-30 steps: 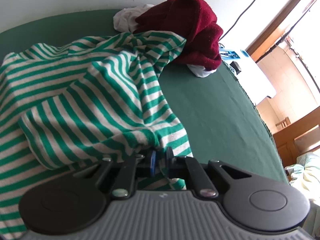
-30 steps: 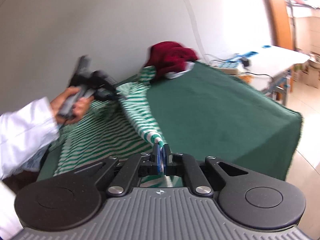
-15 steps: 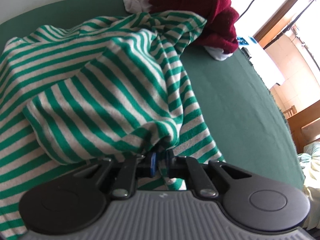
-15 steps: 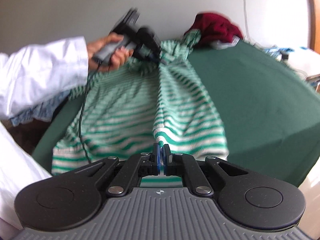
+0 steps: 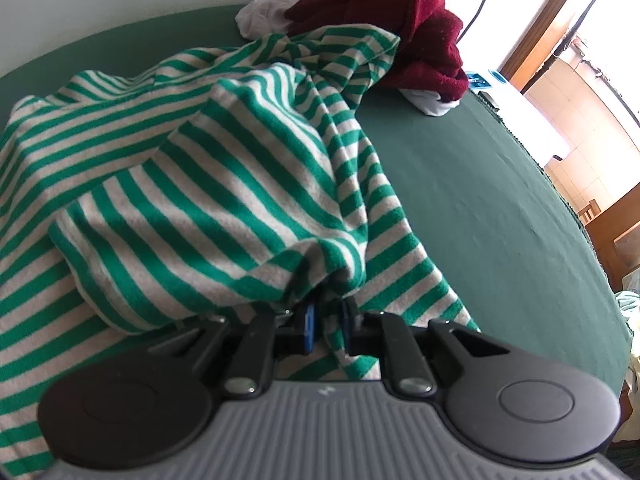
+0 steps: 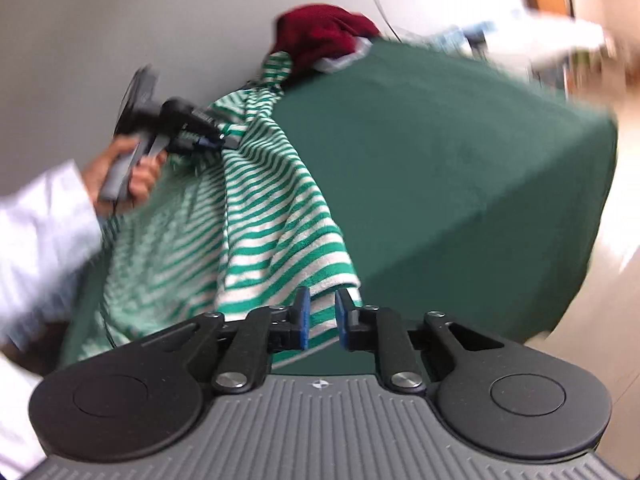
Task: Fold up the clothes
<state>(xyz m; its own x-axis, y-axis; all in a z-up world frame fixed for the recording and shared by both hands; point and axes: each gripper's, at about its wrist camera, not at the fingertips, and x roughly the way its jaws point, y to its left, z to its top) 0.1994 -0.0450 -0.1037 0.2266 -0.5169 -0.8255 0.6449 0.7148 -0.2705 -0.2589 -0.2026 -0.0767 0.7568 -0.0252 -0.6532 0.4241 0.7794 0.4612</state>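
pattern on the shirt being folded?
Green and white stripes on the shirt; clearest in the left wrist view.

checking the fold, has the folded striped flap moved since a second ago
Yes. In the left wrist view the striped shirt flap now lies farther toward the maroon garment.

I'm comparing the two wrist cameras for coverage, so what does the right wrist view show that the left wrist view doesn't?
Only the right wrist view shows the person's hand holding the left hand-held gripper and a white sleeve.
Only the left wrist view shows wooden furniture.
Both show the striped garment, dark red clothing and the green table cover.
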